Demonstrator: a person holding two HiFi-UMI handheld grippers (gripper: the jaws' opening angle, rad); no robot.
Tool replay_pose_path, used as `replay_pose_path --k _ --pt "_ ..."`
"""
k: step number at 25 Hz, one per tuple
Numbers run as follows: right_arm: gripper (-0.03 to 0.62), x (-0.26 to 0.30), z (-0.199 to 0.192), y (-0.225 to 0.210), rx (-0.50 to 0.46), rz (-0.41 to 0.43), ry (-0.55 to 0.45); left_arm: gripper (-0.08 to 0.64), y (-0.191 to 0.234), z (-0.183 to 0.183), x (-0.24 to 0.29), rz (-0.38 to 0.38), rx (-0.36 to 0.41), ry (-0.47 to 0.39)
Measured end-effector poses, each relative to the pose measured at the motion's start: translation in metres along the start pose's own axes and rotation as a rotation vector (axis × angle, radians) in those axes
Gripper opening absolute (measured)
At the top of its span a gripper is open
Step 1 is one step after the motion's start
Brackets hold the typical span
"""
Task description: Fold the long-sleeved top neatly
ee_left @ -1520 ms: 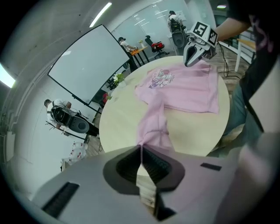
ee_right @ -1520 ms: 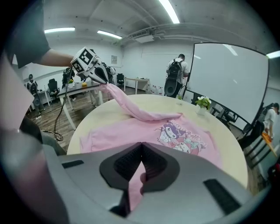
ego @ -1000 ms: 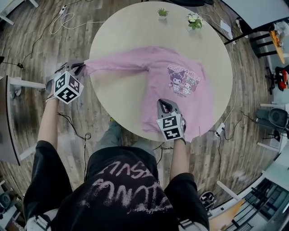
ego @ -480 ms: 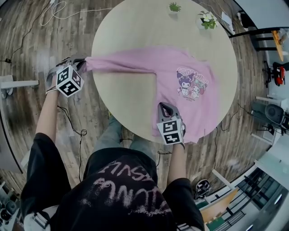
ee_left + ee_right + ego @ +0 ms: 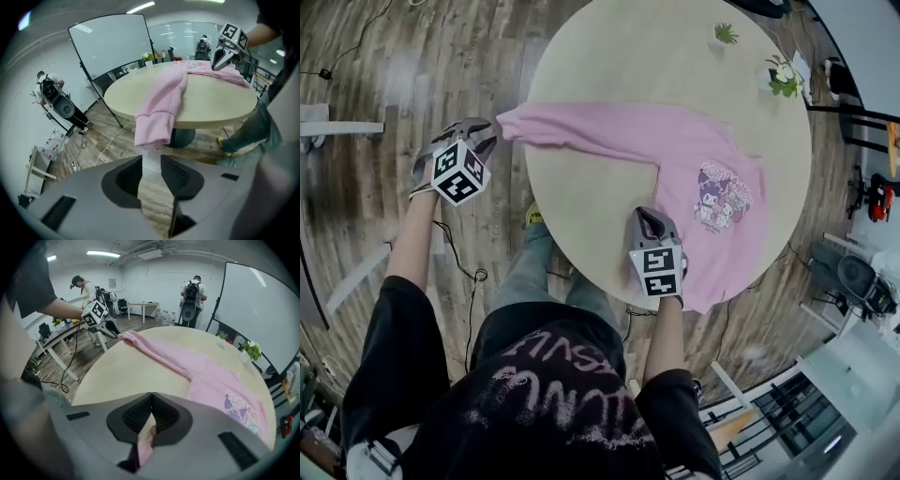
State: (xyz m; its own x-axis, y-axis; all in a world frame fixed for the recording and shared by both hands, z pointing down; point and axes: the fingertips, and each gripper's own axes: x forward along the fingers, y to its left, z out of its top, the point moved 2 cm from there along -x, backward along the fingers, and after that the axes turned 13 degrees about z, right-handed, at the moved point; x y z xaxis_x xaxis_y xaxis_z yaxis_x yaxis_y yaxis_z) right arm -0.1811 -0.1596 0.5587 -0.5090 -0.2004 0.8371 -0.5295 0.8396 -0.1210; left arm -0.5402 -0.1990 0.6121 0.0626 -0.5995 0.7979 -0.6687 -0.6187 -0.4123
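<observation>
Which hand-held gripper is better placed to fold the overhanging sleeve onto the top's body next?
Probably the left hand-held gripper: it faces the sleeve cuff draped over the table edge, its jaws opening with nothing between them. The right hand-held gripper is shut on the top's hem, holding it.

The top (image 5: 694,159) lies on the table (image 5: 600,56), right of centre, one sleeve (image 5: 553,131) overhanging the left edge. Two plants (image 5: 726,34) stand far right.
</observation>
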Motion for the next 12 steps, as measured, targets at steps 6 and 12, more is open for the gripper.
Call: replay_pose_path --k 6,12 --pt "0.006 0.016 0.018 0.012 -0.027 0.016 0.012 0.204 -0.018 0.004 -0.007 -0.016 -0.106 -0.07" --pt "0.006 0.016 0.02 0.017 -0.023 0.003 0.016 0.088 -0.015 0.018 -0.001 -0.003 -0.138 -0.11"
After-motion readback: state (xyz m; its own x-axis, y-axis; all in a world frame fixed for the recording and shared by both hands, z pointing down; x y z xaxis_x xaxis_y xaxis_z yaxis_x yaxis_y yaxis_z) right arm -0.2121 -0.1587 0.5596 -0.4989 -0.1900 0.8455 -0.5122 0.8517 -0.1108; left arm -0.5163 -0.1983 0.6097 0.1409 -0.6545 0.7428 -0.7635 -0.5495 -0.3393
